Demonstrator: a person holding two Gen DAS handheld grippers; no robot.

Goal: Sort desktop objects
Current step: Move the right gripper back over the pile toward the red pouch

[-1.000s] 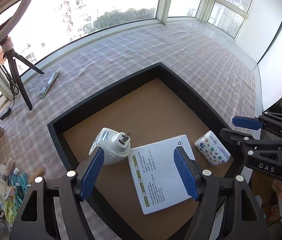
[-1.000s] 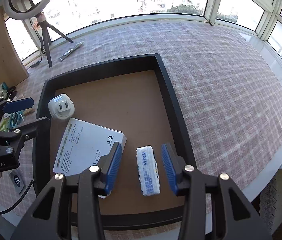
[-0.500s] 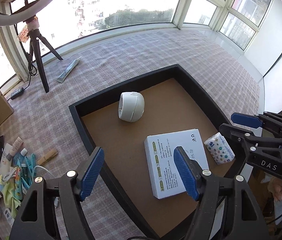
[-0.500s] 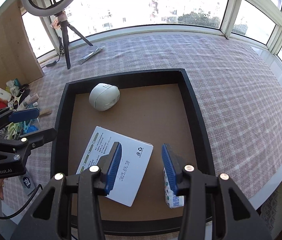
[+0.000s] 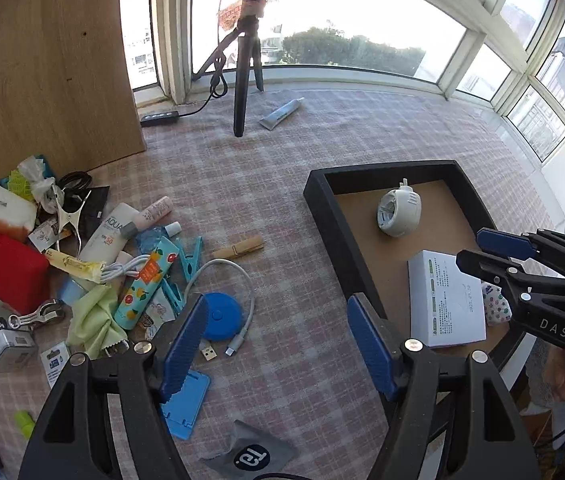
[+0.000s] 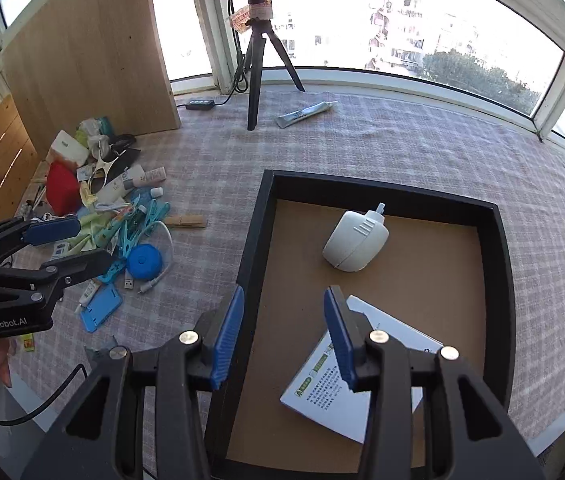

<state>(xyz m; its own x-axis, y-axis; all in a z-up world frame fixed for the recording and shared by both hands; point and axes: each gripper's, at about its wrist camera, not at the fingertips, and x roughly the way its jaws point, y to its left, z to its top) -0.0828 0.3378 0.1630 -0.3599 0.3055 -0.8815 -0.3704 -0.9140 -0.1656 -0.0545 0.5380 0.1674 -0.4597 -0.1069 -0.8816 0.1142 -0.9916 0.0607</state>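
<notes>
My left gripper (image 5: 276, 336) is open and empty above the checked cloth, between the clutter pile (image 5: 114, 264) and the black tray (image 5: 330, 216). A blue round disc (image 5: 218, 316) and a white USB cable (image 5: 242, 300) lie just beyond its left finger. My right gripper (image 6: 282, 316) is open and empty over the tray's left rim (image 6: 254, 240). Inside the tray are a white plug adapter (image 6: 356, 246), a white box (image 6: 362, 392) and a patterned tissue pack (image 5: 494, 304). Each gripper shows in the other's view: the right gripper (image 5: 482, 249) and the left gripper (image 6: 92, 240).
A wooden clothespin (image 5: 238, 248) lies between pile and tray. A blue phone stand (image 5: 186, 404) and a grey pouch (image 5: 250, 456) are near the front edge. A ring-light tripod (image 5: 244, 80), a grey tube (image 5: 280, 114), a power strip (image 5: 158, 118) and a wooden panel (image 5: 42, 60) stand at the back.
Both grippers have swung left, away from the tray's inside toward the clutter pile. The adapter has rolled to the tray's far part. The tissue pack is no longer between the right jaws.
</notes>
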